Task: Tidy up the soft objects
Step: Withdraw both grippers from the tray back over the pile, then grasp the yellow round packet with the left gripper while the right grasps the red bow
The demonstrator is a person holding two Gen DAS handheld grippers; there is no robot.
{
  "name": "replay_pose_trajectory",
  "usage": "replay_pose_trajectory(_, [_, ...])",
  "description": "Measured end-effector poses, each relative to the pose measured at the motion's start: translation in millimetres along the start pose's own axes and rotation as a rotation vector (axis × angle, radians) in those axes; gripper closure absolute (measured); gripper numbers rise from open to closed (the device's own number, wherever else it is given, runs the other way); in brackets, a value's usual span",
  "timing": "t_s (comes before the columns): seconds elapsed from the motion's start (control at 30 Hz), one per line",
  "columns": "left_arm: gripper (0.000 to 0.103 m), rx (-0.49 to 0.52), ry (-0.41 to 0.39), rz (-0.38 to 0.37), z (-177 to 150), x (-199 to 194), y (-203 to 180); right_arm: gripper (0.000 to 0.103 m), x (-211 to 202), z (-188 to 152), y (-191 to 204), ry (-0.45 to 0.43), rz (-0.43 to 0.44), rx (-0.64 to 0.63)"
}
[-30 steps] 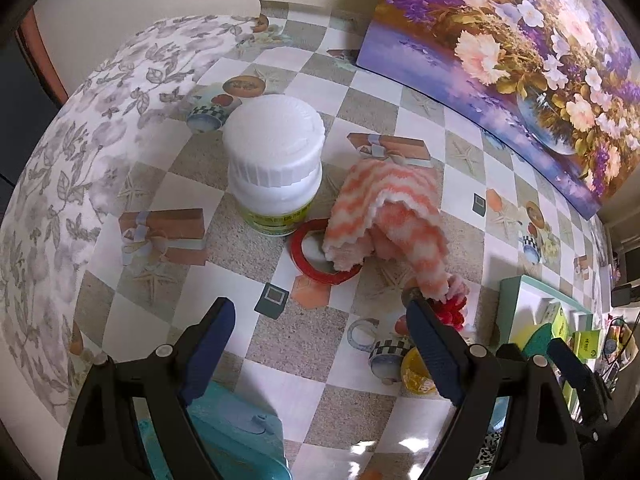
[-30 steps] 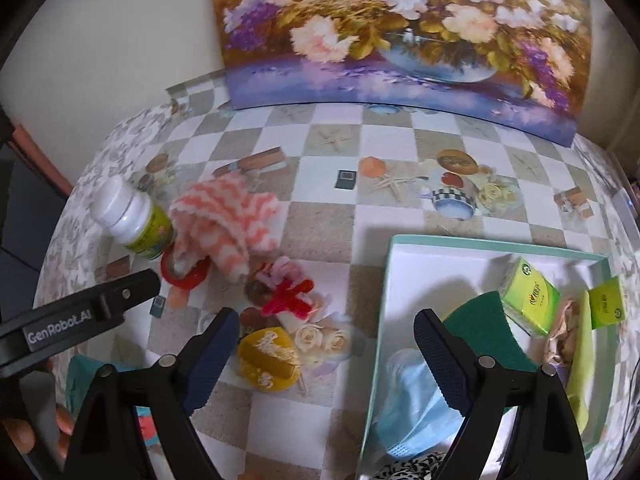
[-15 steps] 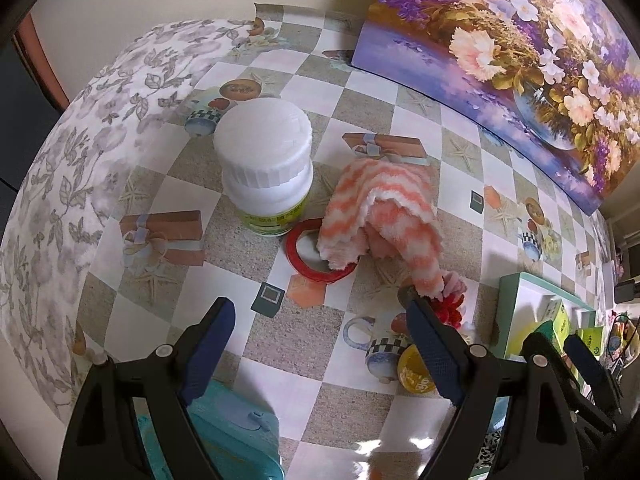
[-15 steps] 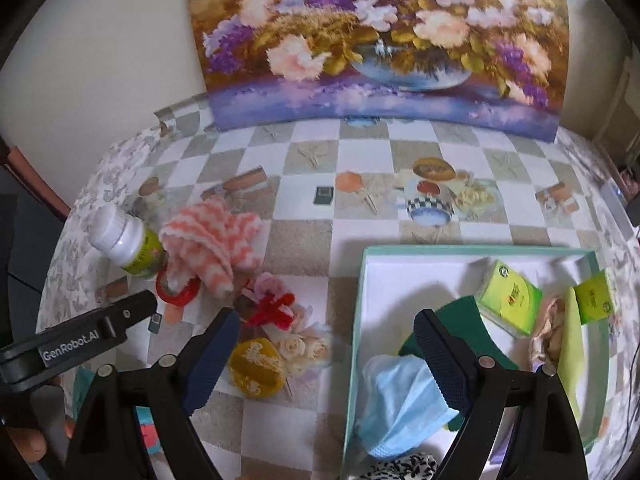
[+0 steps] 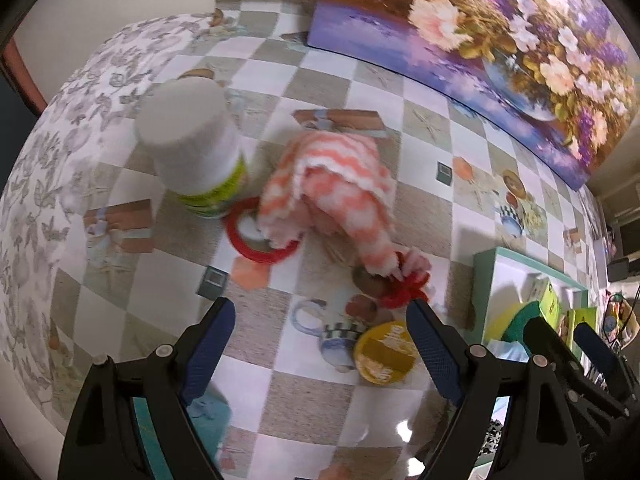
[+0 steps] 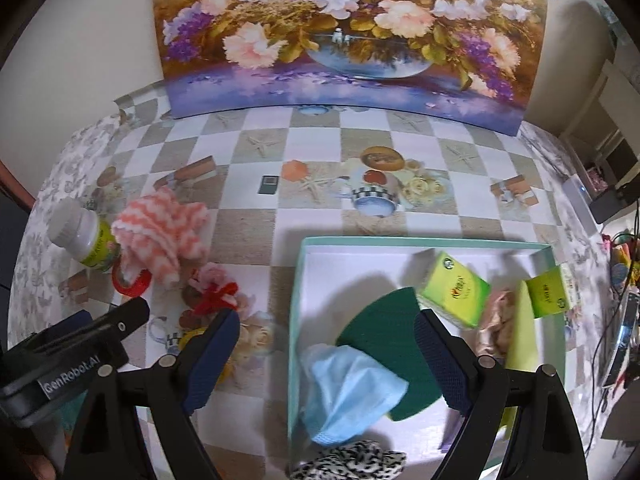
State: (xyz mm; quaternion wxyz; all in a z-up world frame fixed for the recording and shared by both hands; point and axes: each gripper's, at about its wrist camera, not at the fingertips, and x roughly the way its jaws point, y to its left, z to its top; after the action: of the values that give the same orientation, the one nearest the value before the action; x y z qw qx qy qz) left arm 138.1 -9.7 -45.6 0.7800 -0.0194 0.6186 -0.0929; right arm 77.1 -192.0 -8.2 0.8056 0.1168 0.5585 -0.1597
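A fluffy pink-and-white striped cloth [image 5: 336,184] [image 6: 160,232] lies crumpled on the checked tablecloth, partly over a red ring [image 5: 256,236]. Beside it lies a red yarn bow [image 5: 404,280] [image 6: 218,294]. My left gripper [image 5: 320,308] hangs open above the cloth's near side, holding nothing. My right gripper [image 6: 327,320] is open over the teal-rimmed tray [image 6: 296,320], also holding nothing. In the tray lie a blue face mask [image 6: 348,388], a dark green pad [image 6: 384,336], green packets [image 6: 454,294] and a leopard-print scrunchie [image 6: 352,466].
A white bottle with a green label [image 5: 196,148] stands left of the cloth. A yellow round tin [image 5: 386,352] sits near the left gripper's right finger. Something teal [image 5: 208,412] lies under the left gripper. A flower painting [image 6: 344,32] leans against the wall behind.
The left gripper has shifted right, toward the bow and the yellow tin. The right gripper has pulled back over the tray, so more of the tray shows. Both stay open.
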Motion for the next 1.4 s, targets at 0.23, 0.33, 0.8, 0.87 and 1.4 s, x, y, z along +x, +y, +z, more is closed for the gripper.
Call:
replay_pose_trajectory(0.23, [0.015, 0.014, 0.069, -0.01, -8.2, 22.0, -19.1, 0.012, 9.8, 1.6, -14.7, 0.067, -0.016, 0.04])
replay_pose_trajectory(0.33, [0.015, 0.039, 0.084, 0.005, -11.9, 31.1, -28.8, 0.012, 13.1, 1.1, -17.1, 0.083, -0.012, 0.049])
replay_pose_trajectory(0.8, [0.047, 0.117, 0.134, 0.022, -22.3, 58.8, -65.8, 0.012, 17.6, 1.1, -21.5, 0.102, -0.009, 0.066])
replay_pose_trajectory(0.87, [0.052, 0.118, 0.126, 0.01, -21.5, 56.3, -68.5, 0.012, 16.2, 1.6, -21.3, 0.096, -0.008, 0.066])
replay_pose_trajectory(1.4, [0.052, -0.094, -0.009, -0.089, 3.5, -4.2, 11.6, 0.012, 12.7, 5.0, 5.0, 0.04, 0.017, -0.021])
